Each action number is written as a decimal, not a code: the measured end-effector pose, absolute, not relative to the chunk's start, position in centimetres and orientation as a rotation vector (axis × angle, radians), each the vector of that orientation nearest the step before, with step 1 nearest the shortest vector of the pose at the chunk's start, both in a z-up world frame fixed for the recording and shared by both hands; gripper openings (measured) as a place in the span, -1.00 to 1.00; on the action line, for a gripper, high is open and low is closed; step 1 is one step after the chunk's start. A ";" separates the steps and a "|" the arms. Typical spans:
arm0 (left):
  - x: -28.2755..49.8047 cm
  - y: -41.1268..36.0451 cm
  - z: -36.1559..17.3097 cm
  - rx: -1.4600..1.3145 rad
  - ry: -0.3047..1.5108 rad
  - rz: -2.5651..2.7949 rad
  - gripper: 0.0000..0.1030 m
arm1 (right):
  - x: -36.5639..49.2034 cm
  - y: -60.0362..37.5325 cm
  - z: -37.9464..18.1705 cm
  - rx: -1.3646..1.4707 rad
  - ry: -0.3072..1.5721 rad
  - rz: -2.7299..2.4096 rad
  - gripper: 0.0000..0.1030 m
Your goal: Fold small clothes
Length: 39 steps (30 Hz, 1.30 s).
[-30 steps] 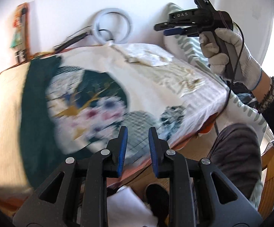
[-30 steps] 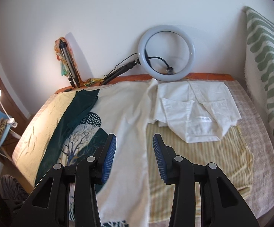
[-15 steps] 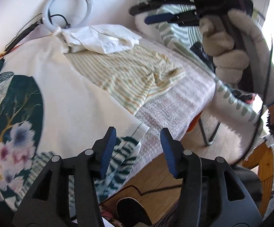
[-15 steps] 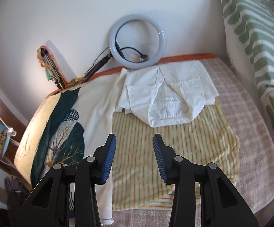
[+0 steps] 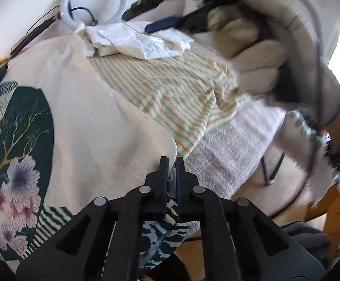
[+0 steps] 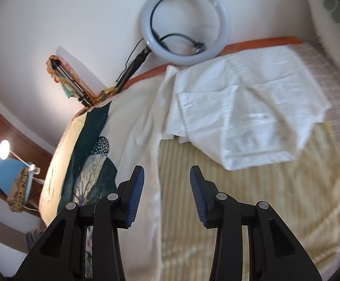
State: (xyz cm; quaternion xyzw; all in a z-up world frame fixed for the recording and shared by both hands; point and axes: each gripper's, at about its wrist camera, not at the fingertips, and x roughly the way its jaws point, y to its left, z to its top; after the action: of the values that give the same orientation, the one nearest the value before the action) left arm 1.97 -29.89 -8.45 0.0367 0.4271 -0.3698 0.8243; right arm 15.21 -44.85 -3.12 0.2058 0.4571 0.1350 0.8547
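A yellow-striped small garment lies spread on the bed, with a folded white garment on its far end. In the right wrist view the striped garment fills the lower right and the white garment lies beyond it. My left gripper is shut at the near corner of the striped garment, where it meets the cream bed cover; what it pinches is hidden. My right gripper is open and empty above the striped garment's left edge. It also shows in the left wrist view, held by a gloved hand.
A ring light leans on the wall behind the bed. A tripod stands at the far left corner. A green-patterned pillow is at the right. A pinkish checked blanket covers the bed's near edge. A lamp stands left.
My left gripper has closed from open and come down to the striped garment's near corner. My right gripper has moved lower and nearer to the garments, still open.
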 end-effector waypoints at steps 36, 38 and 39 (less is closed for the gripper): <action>2.3 -17.8 -6.2 -0.316 0.879 -0.659 -0.96 | 25.1 -39.1 -5.8 0.519 1.065 0.085 -0.10; 2.1 -18.1 -6.3 -0.314 0.881 -0.666 -0.96 | 25.3 -39.8 -6.7 0.579 1.076 0.074 -0.10; 2.0 -18.2 -6.4 -0.308 0.883 -0.672 -0.96 | 25.6 -40.3 -7.3 0.633 1.083 0.075 -0.10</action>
State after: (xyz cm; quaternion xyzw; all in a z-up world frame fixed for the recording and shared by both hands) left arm 2.03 -18.25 -6.41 -0.1456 0.4174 -0.3176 0.8389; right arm 25.59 -40.26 -7.31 0.2961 0.5066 0.0350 0.8090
